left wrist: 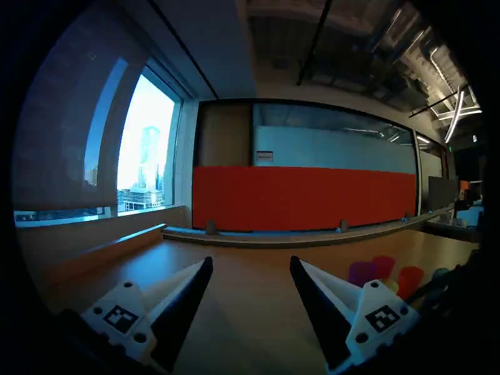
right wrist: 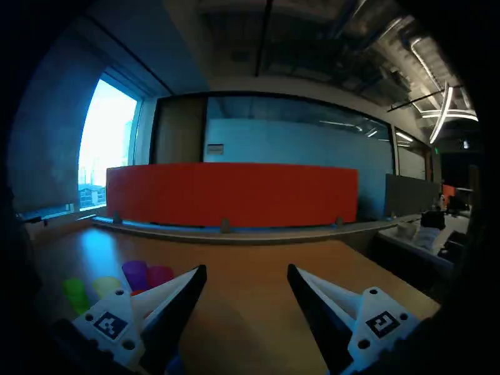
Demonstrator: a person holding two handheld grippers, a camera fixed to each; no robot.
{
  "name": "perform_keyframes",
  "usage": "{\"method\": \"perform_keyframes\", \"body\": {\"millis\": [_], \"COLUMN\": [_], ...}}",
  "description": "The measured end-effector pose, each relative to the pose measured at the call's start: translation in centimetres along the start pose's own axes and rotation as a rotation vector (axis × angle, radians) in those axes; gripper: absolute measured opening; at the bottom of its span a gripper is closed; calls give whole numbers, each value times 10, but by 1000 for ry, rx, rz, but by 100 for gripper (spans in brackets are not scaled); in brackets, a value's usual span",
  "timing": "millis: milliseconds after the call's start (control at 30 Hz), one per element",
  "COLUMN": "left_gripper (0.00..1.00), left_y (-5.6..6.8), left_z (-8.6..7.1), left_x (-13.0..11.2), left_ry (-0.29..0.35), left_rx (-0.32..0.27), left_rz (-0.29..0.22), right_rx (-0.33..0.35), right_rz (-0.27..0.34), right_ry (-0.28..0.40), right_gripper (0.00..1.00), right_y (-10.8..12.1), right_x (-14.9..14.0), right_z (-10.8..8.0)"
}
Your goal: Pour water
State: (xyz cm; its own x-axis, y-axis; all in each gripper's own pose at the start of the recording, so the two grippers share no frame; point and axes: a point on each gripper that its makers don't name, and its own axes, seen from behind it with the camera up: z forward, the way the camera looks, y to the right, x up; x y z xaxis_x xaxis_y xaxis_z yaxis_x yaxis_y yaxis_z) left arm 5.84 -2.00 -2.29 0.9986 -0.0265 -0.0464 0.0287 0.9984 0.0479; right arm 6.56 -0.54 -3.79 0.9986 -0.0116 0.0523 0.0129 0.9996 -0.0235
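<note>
Left gripper [left wrist: 250,260]: jaws wide open, nothing held, poised above the wooden table [left wrist: 250,312]. Right gripper [right wrist: 246,269]: jaws wide open, nothing held. The left gripper view places the coloured cups [left wrist: 375,272] just right of its right finger, a red cup [left wrist: 409,280] among them. The right gripper view places them left of its left finger, a green cup [right wrist: 75,292] outermost.

I am finding no text I can read: the square markers [left wrist: 120,317] on my fingers [left wrist: 181,300] are carrying only black-and-white patterns, and the small sign [left wrist: 264,157] on the glass wall [left wrist: 337,147] is showing too small.
</note>
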Motion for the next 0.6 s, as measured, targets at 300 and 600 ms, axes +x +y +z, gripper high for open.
{"method": "perform_keyframes", "body": {"millis": [300, 600], "left_gripper": [92, 92], "left_y": [6, 3], "left_z": [5, 13], "left_x": [-9, -28], "left_ry": [14, 12], "left_rx": [-1, 8], "left_rz": [9, -4], "right_rx": [-1, 6], "right_rz": [26, -7], "right_ry": [23, 13], "right_gripper": [100, 100], "right_y": [-11, -21], "right_x": [22, 22], "right_z": [-1, 0]}}
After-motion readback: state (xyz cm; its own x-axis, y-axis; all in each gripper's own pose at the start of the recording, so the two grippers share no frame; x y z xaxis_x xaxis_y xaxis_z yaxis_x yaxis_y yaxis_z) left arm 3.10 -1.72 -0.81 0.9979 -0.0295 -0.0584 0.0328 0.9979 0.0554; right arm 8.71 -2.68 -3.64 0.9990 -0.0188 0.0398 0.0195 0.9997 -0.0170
